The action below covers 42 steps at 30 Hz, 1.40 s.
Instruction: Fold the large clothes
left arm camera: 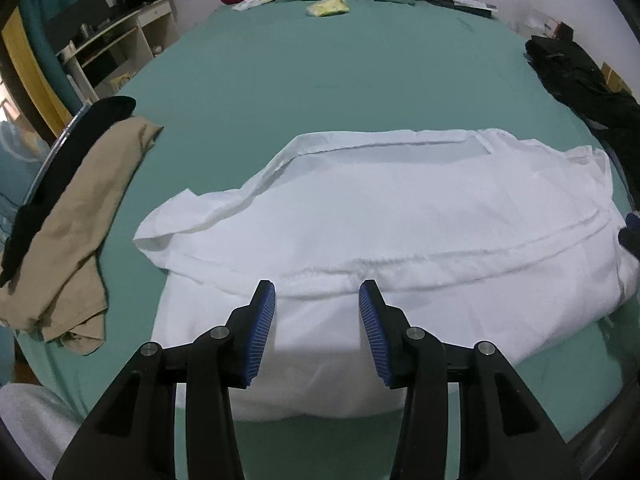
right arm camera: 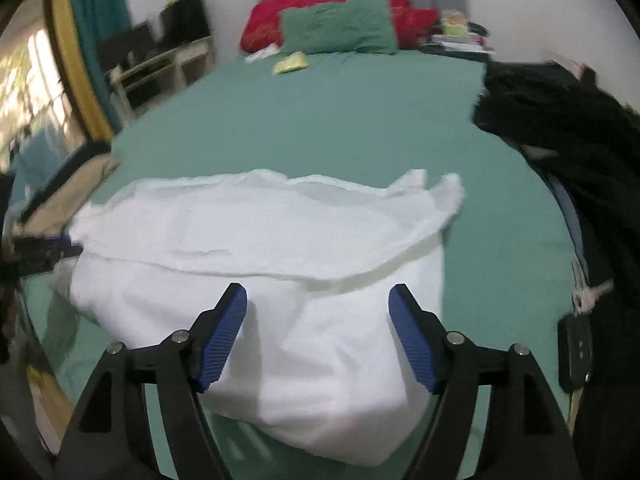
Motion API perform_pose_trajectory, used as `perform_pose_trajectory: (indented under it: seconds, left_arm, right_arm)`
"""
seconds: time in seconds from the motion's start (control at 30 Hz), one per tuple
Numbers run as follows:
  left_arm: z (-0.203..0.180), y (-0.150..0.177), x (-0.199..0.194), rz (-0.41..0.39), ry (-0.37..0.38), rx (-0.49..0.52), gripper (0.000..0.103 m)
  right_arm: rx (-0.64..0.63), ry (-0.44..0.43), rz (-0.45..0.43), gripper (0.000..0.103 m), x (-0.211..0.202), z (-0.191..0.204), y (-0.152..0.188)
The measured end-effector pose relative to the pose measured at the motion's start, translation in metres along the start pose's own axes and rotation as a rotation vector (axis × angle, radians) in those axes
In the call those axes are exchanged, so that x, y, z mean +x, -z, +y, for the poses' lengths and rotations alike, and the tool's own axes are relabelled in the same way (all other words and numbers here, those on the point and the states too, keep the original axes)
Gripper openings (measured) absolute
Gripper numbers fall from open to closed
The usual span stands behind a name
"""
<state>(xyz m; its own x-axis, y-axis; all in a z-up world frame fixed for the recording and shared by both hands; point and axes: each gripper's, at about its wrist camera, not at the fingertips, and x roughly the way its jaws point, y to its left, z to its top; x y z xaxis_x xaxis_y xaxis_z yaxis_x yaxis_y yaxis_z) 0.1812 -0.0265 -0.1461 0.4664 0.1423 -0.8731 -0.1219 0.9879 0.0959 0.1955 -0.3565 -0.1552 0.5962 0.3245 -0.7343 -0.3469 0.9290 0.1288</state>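
Both the left gripper [left arm camera: 317,300] and right gripper [right arm camera: 318,300] hang spread, empty, above the white garment [left arm camera: 380,220], probably just folded, freeing them to regrip

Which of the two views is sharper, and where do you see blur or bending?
Left wrist view: sharp; fisheye curves the bed edges. Right wrist view: motion-blurred, worst on the black clothes and window; the white garment looks soft.
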Motion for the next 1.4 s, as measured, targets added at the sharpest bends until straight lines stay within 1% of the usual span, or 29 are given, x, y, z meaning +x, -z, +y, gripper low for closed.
perform_pose_trajectory:
  seconds: [0.03,0.07,0.13,0.23,0.3,0.37,0.4,0.43,0.47,0.5,0.53,0.6,0.67,0.73,0.8,0.93,1.0,1.07,1.1,1.13,1.17,1.2,1.23,1.27,1.3,1.33,1.37,1.4]
  left_arm:
    - [0.0,-0.001,0.002,0.0,-0.006,0.0,0.047]
    - [0.0,-0.003,0.005,0.007,-0.015,0.003,0.047]
    - [0.001,-0.007,0.011,0.022,-0.028,-0.002,0.047]
    - [0.004,-0.013,0.011,0.004,-0.016,-0.017,0.047]
    - [0.006,-0.016,0.011,-0.008,-0.012,-0.007,0.047]
    - [0.006,-0.019,0.011,-0.028,-0.003,0.017,0.046]
    - [0.004,-0.021,0.012,-0.036,-0.005,0.037,0.03]
    - [0.004,-0.023,0.012,-0.033,-0.005,0.051,0.007]
    - [0.004,-0.026,0.012,-0.035,0.005,0.062,0.005]
    - [0.004,-0.028,0.011,-0.046,0.01,0.068,0.005]
    - [0.004,-0.03,0.008,-0.069,0.003,0.089,0.004]
    - [0.003,-0.036,0.005,-0.095,-0.008,0.119,0.003]
    - [0.005,-0.044,0.0,-0.121,0.004,0.115,0.003]
    - [0.006,-0.053,-0.002,-0.156,0.002,0.13,0.003]
    - [0.009,-0.064,0.001,-0.178,0.006,0.148,0.003]
    - [0.017,-0.094,0.015,-0.188,0.04,0.142,0.003]
    - [0.021,-0.112,0.031,-0.161,0.06,0.149,0.003]
    - [0.026,-0.126,0.045,-0.15,0.079,0.134,0.003]
    - [0.028,-0.135,0.058,-0.113,0.103,0.145,0.004]
    - [0.03,-0.14,0.067,-0.081,0.12,0.154,0.007]
    - [0.034,-0.146,0.082,-0.02,0.14,0.162,0.011]
    - [0.041,-0.15,0.091,0.013,0.15,0.152,0.018]
    - [0.048,-0.152,0.093,0.013,0.149,0.135,0.029]
    - [0.059,-0.153,0.094,0.014,0.143,0.109,0.035]
    - [0.07,-0.153,0.091,0.012,0.143,0.082,0.039]
    - [0.086,-0.151,0.083,-0.01,0.155,0.038,0.04]
    - [0.101,-0.147,0.071,-0.043,0.174,-0.003,0.041]
    - [0.116,-0.138,0.057,-0.078,0.183,-0.039,0.045]
  right_arm:
    - [-0.015,-0.013,-0.017,0.074,0.0,0.004,0.0]
    - [-0.031,-0.017,-0.016,0.074,0.002,0.007,-0.001]
    - [-0.063,0.011,0.026,0.074,0.015,0.011,-0.002]
    - [-0.105,0.041,0.033,0.074,0.026,0.018,-0.006]
    - [-0.129,0.029,0.032,0.073,0.031,0.02,-0.009]
    - [-0.142,0.006,0.034,0.062,0.036,0.023,-0.013]
    - [-0.15,-0.009,0.046,0.041,0.039,0.023,-0.015]
    - [-0.154,-0.01,0.052,0.023,0.039,0.024,-0.016]
    - [-0.157,-0.009,0.05,0.018,0.039,0.024,-0.017]
    - [-0.158,-0.011,0.042,0.007,0.039,0.023,-0.019]
    - [-0.153,-0.014,0.041,0.004,0.039,0.022,-0.021]
    - [-0.105,-0.042,0.031,0.003,0.038,0.013,-0.028]
    - [-0.055,-0.064,0.011,0.003,0.034,0.005,-0.036]
    - [0.01,-0.106,-0.008,0.003,0.032,-0.007,-0.049]
    - [0.017,-0.104,-0.027,0.003,0.034,-0.016,-0.064]
    - [0.015,-0.109,-0.032,0.003,0.049,-0.023,-0.097]
    - [0.006,-0.095,-0.027,0.003,0.06,-0.023,-0.11]
    - [0.002,-0.081,0.003,0.003,0.079,-0.023,-0.118]
    - [0.001,-0.069,0.023,0.003,0.088,-0.026,-0.119]
    - [0.0,-0.053,0.055,0.004,0.099,-0.029,-0.12]
    - [0.005,-0.012,0.088,0.005,0.111,-0.033,-0.12]
    - [0.013,0.028,0.097,0.014,0.115,-0.037,-0.119]
    - [0.019,0.078,0.094,0.032,0.116,-0.041,-0.119]
    - [0.026,0.115,0.076,0.041,0.112,-0.044,-0.119]
    - [0.037,0.142,0.045,0.058,0.101,-0.047,-0.119]
    - [0.043,0.16,0.02,0.07,0.09,-0.047,-0.12]
    - [0.049,0.175,0.004,0.074,0.082,-0.045,-0.121]
    - [0.064,0.179,-0.014,0.076,0.068,-0.041,-0.12]
